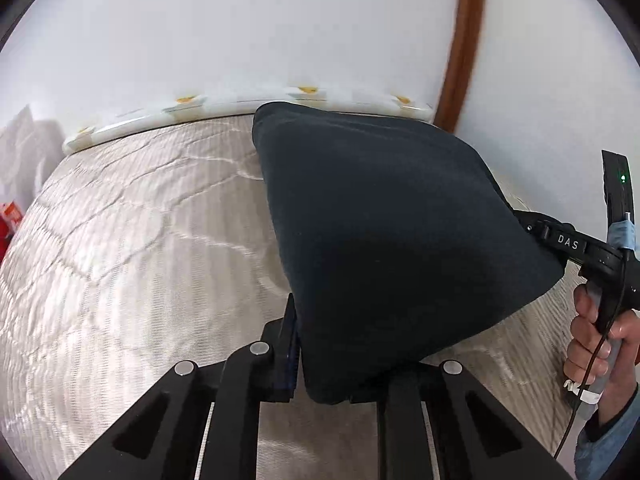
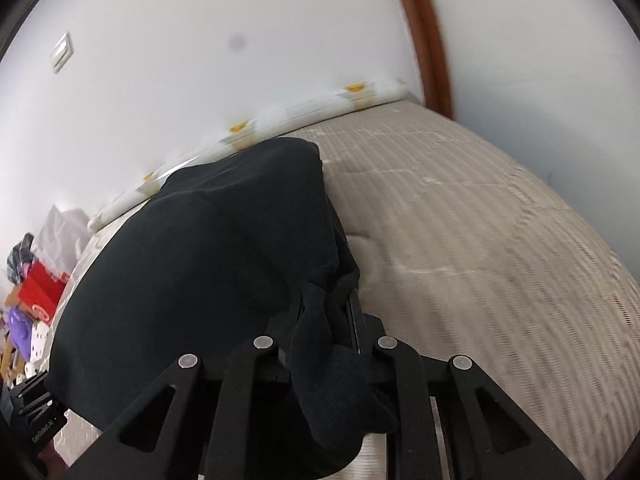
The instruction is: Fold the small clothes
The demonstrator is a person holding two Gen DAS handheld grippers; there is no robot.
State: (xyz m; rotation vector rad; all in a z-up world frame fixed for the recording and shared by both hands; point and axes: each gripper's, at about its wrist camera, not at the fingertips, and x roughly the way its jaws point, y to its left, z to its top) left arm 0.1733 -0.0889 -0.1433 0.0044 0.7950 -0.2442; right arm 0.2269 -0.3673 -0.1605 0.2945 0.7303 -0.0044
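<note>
Pinching one near corner each, the left gripper (image 1: 320,384) and right gripper (image 2: 328,344) hold the dark garment (image 1: 380,220) off the bed (image 1: 120,260) — taut enough, likely, to fold cleanly.

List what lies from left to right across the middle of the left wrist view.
Red box at the edge → quilted bedspread → dark garment lifted off the bed → right gripper pinching its corner → the hand holding that gripper.

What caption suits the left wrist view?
Both hand-held grippers lift a dark garment above the quilted bed.
</note>
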